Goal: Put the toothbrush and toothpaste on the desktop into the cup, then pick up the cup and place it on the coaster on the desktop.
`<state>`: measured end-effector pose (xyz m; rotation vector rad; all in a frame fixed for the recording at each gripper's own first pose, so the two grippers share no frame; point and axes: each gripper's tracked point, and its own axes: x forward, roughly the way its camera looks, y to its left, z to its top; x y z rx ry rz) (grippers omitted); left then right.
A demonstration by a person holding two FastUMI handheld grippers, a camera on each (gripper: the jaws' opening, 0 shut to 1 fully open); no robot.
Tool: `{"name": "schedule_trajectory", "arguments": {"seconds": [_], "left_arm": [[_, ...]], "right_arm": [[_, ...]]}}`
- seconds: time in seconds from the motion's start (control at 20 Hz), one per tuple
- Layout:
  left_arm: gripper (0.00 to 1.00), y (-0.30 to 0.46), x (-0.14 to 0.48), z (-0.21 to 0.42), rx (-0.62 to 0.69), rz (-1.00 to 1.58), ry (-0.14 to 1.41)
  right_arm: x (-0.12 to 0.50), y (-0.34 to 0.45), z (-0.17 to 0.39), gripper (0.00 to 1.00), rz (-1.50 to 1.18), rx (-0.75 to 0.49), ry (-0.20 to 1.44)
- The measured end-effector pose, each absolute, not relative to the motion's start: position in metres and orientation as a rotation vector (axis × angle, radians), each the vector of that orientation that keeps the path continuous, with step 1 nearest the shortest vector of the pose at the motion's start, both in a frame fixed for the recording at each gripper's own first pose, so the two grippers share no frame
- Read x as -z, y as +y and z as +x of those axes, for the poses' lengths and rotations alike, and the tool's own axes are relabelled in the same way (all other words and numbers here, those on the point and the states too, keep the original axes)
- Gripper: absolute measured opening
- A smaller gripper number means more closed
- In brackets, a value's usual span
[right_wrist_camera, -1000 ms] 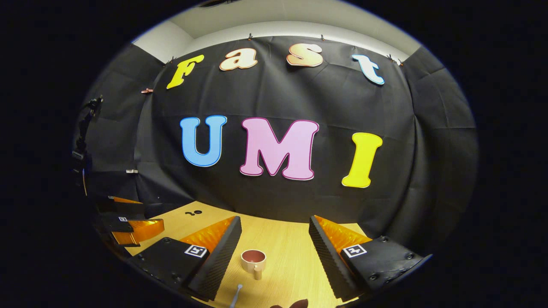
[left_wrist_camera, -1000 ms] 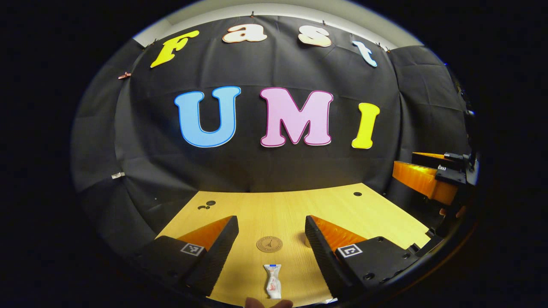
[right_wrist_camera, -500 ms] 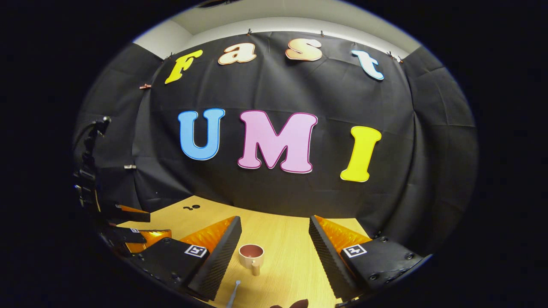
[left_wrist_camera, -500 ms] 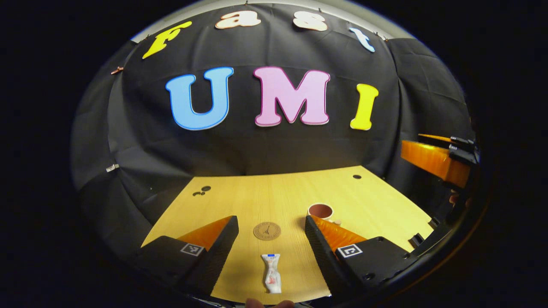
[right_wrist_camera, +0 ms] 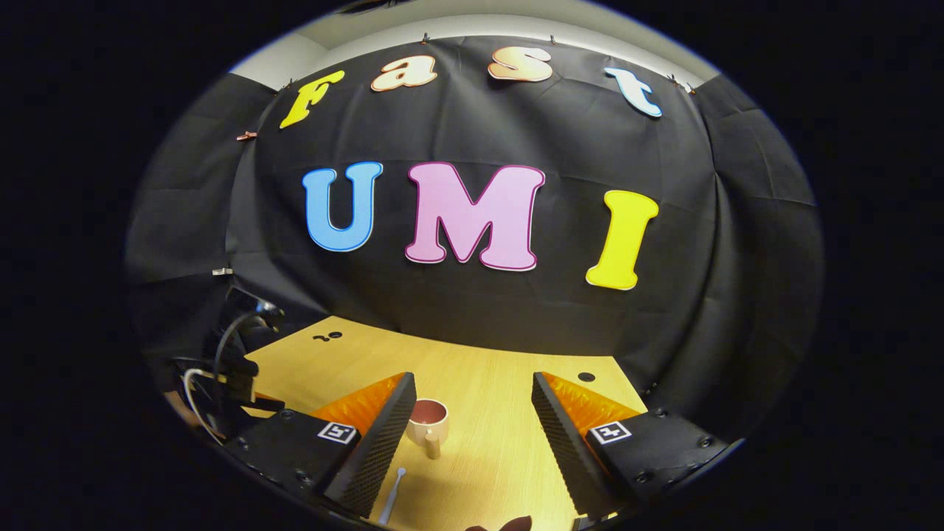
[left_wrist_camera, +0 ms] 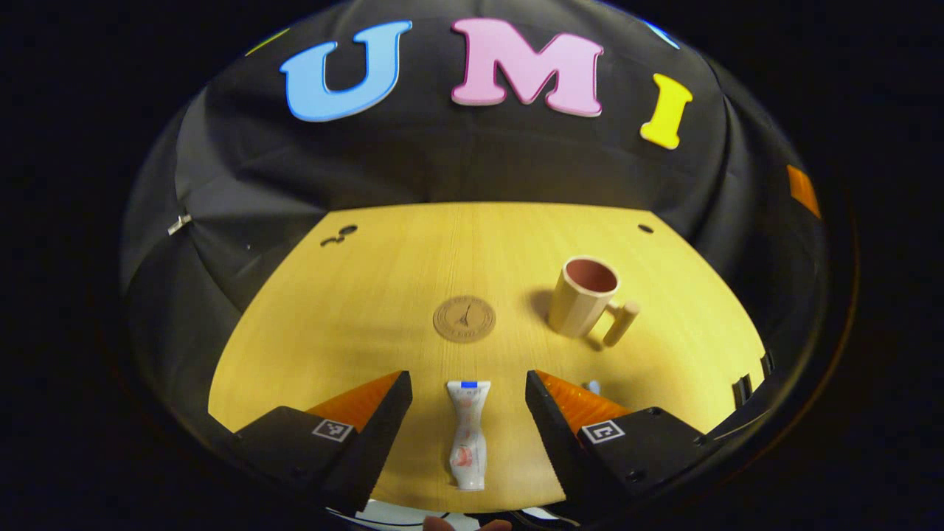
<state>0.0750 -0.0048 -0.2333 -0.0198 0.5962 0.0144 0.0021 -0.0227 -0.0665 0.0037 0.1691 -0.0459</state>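
Your left hand-held gripper (left_wrist_camera: pixel 466 402) hangs over the near edge of the tabletop (left_wrist_camera: pixel 369 295), and its two fingers are spread wide with nothing in them. The toothpaste (left_wrist_camera: pixel 467 434) lies flat on the wood right between those fingers, but it touches neither one. Its blue cap end points away from you. A little farther off sits the round coaster (left_wrist_camera: pixel 464 318), and it is bare. The cup (left_wrist_camera: pixel 581 295) stands upright to the right of the coaster, apart from it, with its handle sticking out toward the right and the near side. A small pale tip of the toothbrush (left_wrist_camera: pixel 592 386) peeks out just past the right finger.

Your right hand-held gripper (right_wrist_camera: pixel 472 413) is spread wide too and holds nothing. In the right gripper view the cup (right_wrist_camera: pixel 428 422) stands close beside the left finger, and the toothbrush (right_wrist_camera: pixel 391 494) lies on the tabletop (right_wrist_camera: pixel 487 413) nearer to you, with its head toward the cup.
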Motion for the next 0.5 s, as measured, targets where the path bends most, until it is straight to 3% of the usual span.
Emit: {"name": "schedule_trajectory", "arguments": {"seconds": [0.5], "left_arm": [[0.87,0.000,0.326,0.097,-0.031,0.002,0.825]], "right_arm": [[0.114,-0.043,0.006,0.98,-0.004,0.034,0.278]]}}
